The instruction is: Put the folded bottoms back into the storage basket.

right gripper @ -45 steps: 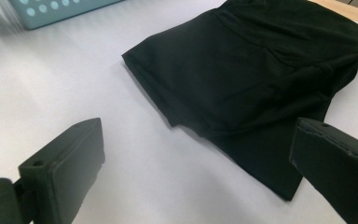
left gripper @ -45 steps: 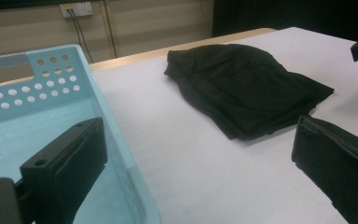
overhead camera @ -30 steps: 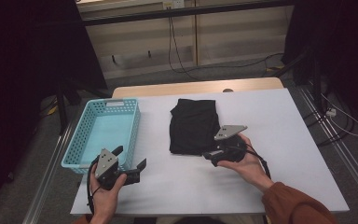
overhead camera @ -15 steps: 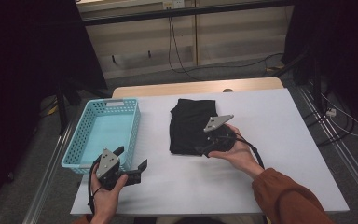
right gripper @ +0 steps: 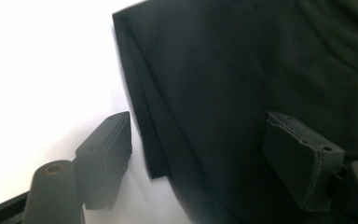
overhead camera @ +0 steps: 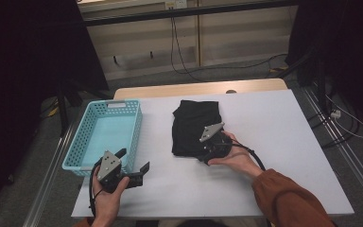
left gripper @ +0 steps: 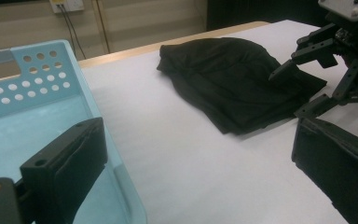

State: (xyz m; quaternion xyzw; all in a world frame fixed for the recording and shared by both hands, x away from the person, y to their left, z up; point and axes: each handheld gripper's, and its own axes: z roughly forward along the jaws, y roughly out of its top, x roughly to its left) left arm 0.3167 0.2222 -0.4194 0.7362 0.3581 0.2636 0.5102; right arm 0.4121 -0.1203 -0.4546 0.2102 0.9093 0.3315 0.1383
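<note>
A folded black cloth (overhead camera: 194, 124) lies mid-table on the white table (overhead camera: 288, 142). My right gripper (overhead camera: 200, 154) hovers low over the cloth's near edge with its jaws apart. In the right gripper view the cloth (right gripper: 242, 70) has a corner lying between the jaws of the right gripper (right gripper: 203, 156), and the pads do not press it. These jaws have just been opening. My left gripper (overhead camera: 134, 161) rests open at the table's front left beside a light blue basket (overhead camera: 75, 142), with nothing between its fingers. In the left gripper view the left gripper (left gripper: 200, 163) faces the cloth (left gripper: 233, 79) and the right gripper (left gripper: 294, 91).
The basket (left gripper: 37, 74) has perforated walls and nothing in it. A wooden strip runs along the table's far edge, with dark curtains and floor cables beyond. Bare white table surface stretches to the right of the cloth.
My right gripper has slid left and a little lower, from beside the cloth's right edge to over its near edge. The left hand has stayed put.
</note>
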